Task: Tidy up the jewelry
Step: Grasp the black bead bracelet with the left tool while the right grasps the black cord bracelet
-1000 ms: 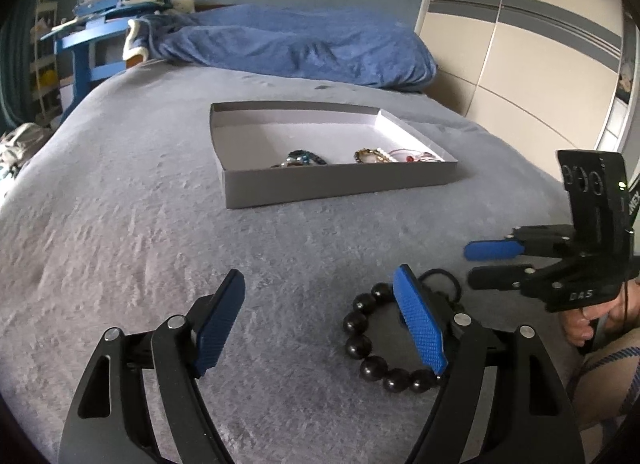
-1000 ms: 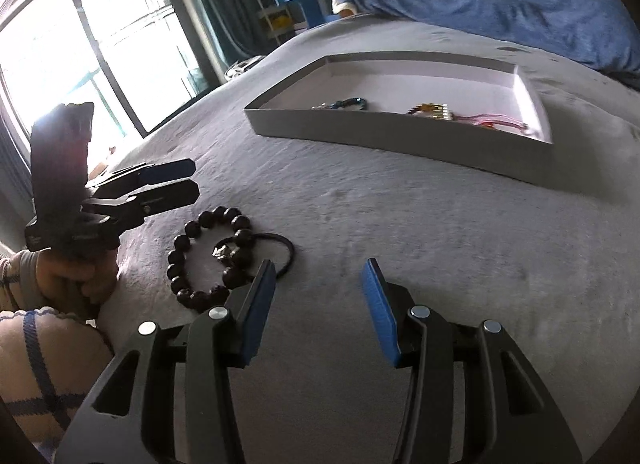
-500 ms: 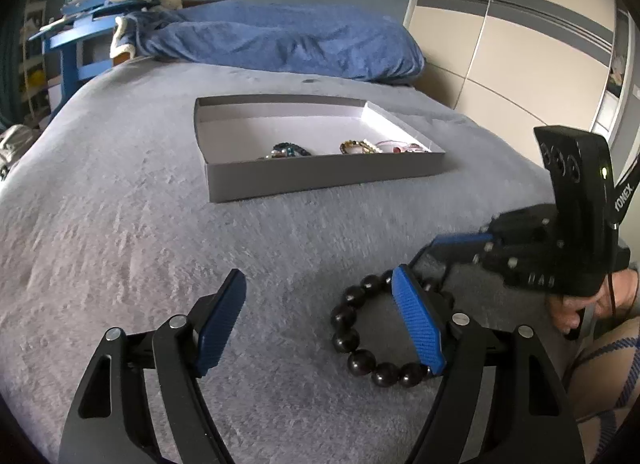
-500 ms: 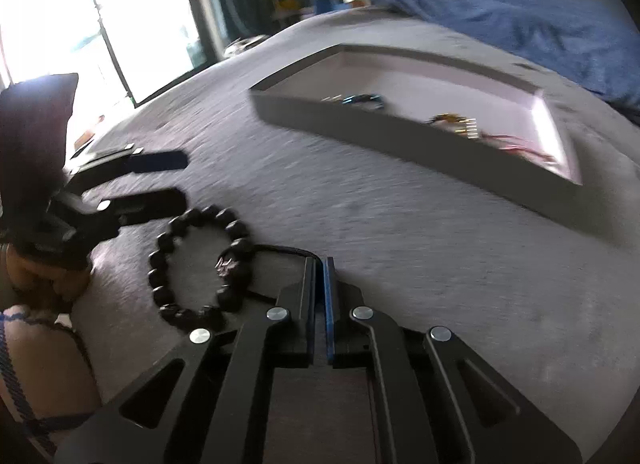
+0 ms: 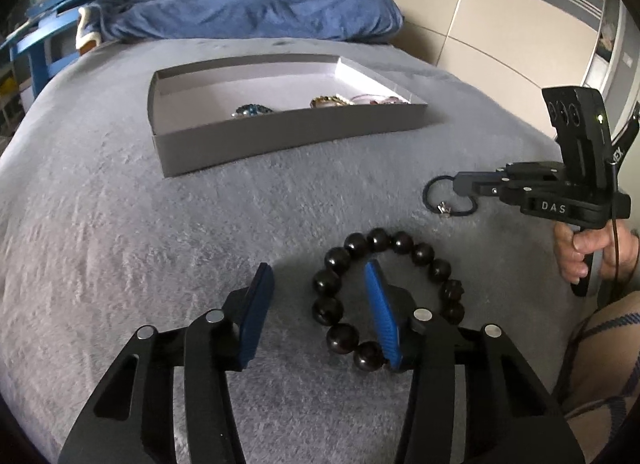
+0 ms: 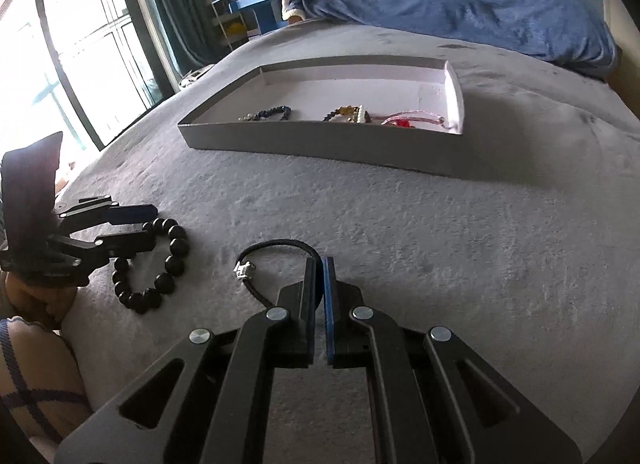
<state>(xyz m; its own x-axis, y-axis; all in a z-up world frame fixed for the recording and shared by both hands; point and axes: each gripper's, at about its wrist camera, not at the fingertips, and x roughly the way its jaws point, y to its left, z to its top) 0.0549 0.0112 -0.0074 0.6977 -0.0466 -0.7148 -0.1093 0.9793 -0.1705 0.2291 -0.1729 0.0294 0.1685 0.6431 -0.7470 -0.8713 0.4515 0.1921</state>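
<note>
Bead bracelet (image 5: 384,296) around left tongs' (image 5: 316,304) finger, tray (image 5: 280,136) beyond.

Black beads make up the bracelet (image 5: 384,296); the cord loop (image 6: 276,260) is black with a silver charm. The box (image 5: 280,132) is grey (paler inside), on a grey blanket (image 5: 120,244). Blue pads (image 5: 380,320) line black fingers.

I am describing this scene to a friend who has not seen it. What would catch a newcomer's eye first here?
First, the black bead bracelet lying on the grey blanket, with the open left gripper over it, one finger inside the ring. Next, the right gripper, shut on a thin black cord bracelet with a small metal charm. Behind them sits the shallow grey box, which holds three pieces of jewelry.
</note>
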